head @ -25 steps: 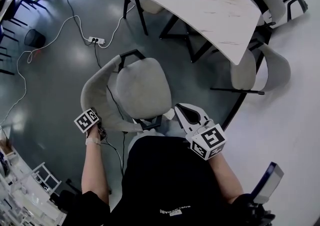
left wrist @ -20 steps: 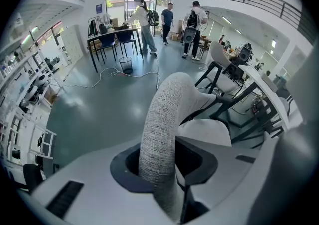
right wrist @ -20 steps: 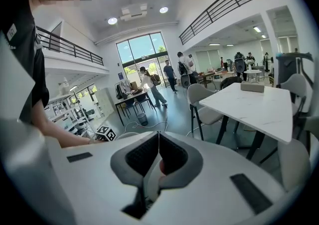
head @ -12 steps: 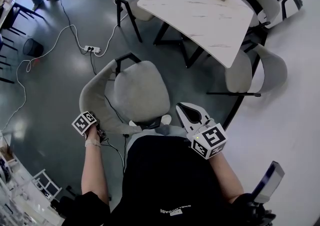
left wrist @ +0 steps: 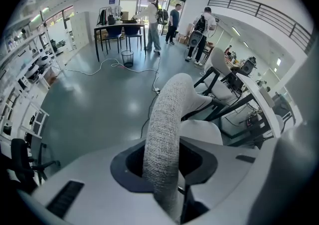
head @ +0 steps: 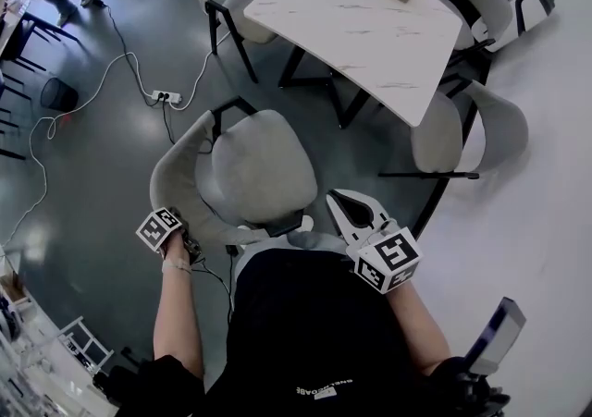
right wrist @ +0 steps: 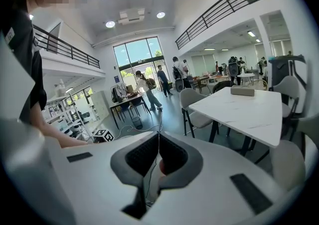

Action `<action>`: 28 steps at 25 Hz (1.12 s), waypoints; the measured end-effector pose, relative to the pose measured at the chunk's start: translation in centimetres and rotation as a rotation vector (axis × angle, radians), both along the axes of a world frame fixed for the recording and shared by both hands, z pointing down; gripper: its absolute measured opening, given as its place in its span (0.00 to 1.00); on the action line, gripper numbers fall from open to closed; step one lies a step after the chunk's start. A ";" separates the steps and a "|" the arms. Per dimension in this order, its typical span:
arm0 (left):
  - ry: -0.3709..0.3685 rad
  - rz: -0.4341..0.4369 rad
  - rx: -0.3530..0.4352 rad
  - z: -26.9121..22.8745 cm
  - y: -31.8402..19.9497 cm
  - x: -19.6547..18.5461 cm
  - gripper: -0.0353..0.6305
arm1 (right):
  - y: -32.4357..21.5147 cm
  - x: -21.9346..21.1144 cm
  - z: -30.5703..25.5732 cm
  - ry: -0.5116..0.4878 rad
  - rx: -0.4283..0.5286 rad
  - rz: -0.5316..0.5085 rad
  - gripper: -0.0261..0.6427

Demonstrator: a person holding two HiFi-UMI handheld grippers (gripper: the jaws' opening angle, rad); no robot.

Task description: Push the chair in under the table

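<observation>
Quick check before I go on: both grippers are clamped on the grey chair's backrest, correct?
Not quite. Only the left gripper is clamped on the chair backrest. The right gripper has its jaws shut together with nothing between them, as the right gripper view shows.

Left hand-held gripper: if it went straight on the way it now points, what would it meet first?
The chair's grey backrest rim: the left hand-held gripper is clamped on it and points steeply down, so the rim stops it at once. What lies below is hidden.
</observation>
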State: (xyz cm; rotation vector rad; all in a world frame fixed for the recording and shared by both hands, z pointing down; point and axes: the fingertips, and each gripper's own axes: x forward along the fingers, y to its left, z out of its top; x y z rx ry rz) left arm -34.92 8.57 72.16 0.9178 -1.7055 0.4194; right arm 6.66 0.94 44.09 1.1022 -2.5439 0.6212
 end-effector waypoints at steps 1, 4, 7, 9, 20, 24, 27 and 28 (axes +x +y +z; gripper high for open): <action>0.000 0.000 0.004 0.0 -0.1 0.3 0.22 | 0.0 0.2 0.0 -0.001 -0.002 0.003 0.06; -0.007 0.006 0.014 -0.2 -0.8 1.4 0.22 | -0.1 0.9 0.0 -0.007 -0.007 0.006 0.06; 0.001 0.000 0.021 -0.4 -1.7 2.5 0.22 | 0.1 1.4 0.1 -0.011 -0.008 0.000 0.06; 0.004 -0.007 0.025 -0.4 -2.2 3.3 0.22 | 0.3 1.7 0.2 -0.012 -0.007 -0.006 0.06; 0.019 -0.061 0.023 -0.4 -4.4 8.3 0.22 | 0.6 2.8 0.7 -0.029 -0.017 -0.017 0.06; 0.061 -0.110 0.026 -0.3 -5.6 10.5 0.22 | 0.6 2.4 0.3 -0.046 -0.015 -0.029 0.06; 0.111 -0.122 0.030 -0.2 -6.6 12.8 0.22 | 0.4 2.3 0.3 -0.055 -0.020 -0.030 0.06; 0.127 -0.124 0.030 -0.2 -7.0 13.5 0.22 | 0.3 2.3 0.4 -0.056 -0.022 -0.030 0.06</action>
